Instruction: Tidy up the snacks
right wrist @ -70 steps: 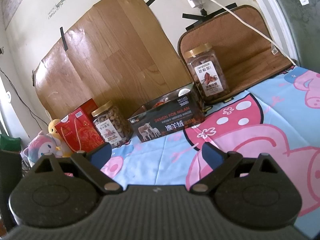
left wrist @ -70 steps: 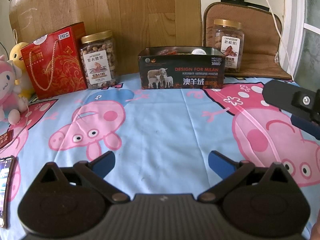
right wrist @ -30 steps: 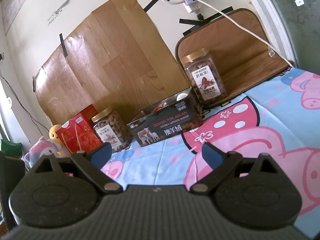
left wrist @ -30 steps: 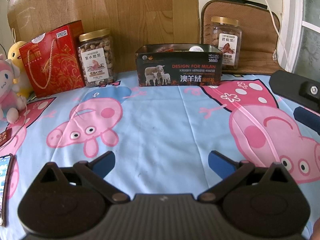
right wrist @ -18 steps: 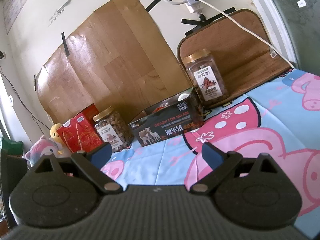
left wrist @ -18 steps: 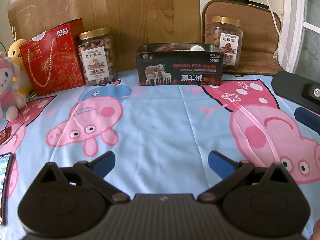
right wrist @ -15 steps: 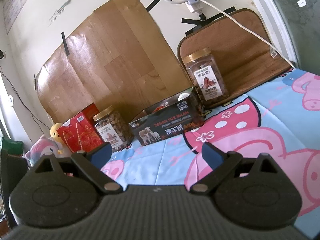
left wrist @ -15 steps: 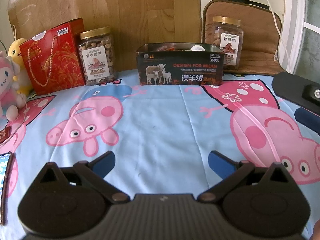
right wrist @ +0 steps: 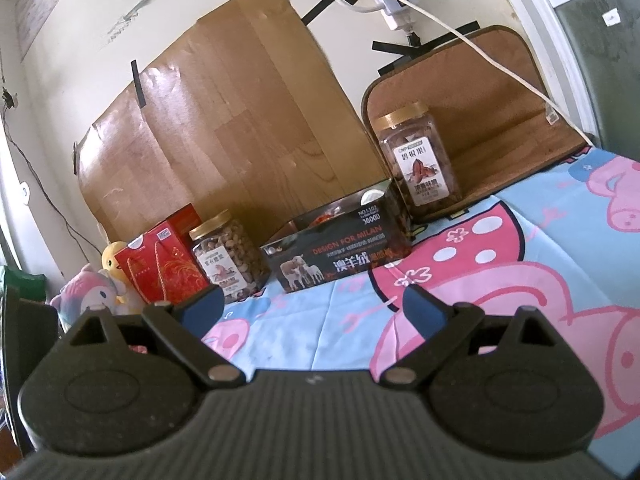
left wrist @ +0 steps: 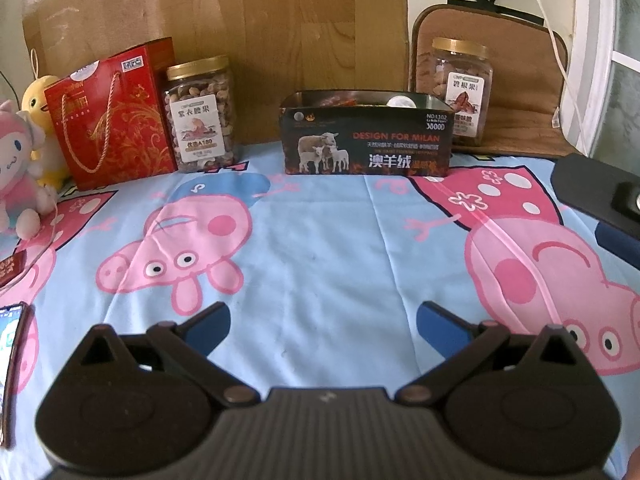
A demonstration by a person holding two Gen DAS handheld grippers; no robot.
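Observation:
A dark open box [left wrist: 367,136] [right wrist: 340,246] with sheep printed on it stands at the back of the cartoon-pig cloth, with snacks inside. Left of it are a gold-lidded nut jar [left wrist: 200,114] [right wrist: 229,254] and a red gift bag [left wrist: 108,114] [right wrist: 162,266]. A second nut jar [left wrist: 459,90] [right wrist: 418,158] stands at the right on a brown mat. My left gripper [left wrist: 323,320] is open above the cloth, well short of the box. My right gripper [right wrist: 313,305] is open and empty too, raised and tilted; part of it [left wrist: 600,196] shows at the left wrist view's right edge.
Plush toys [left wrist: 22,160] [right wrist: 94,288] sit at the far left. A phone [left wrist: 12,344] lies by the left edge, near a small red packet [left wrist: 12,268]. A wood-pattern board [right wrist: 224,128] and taped cables [right wrist: 400,4] cover the wall behind. A window frame [left wrist: 596,52] is at the right.
Both views have shifted only slightly. Both grippers stay open and empty.

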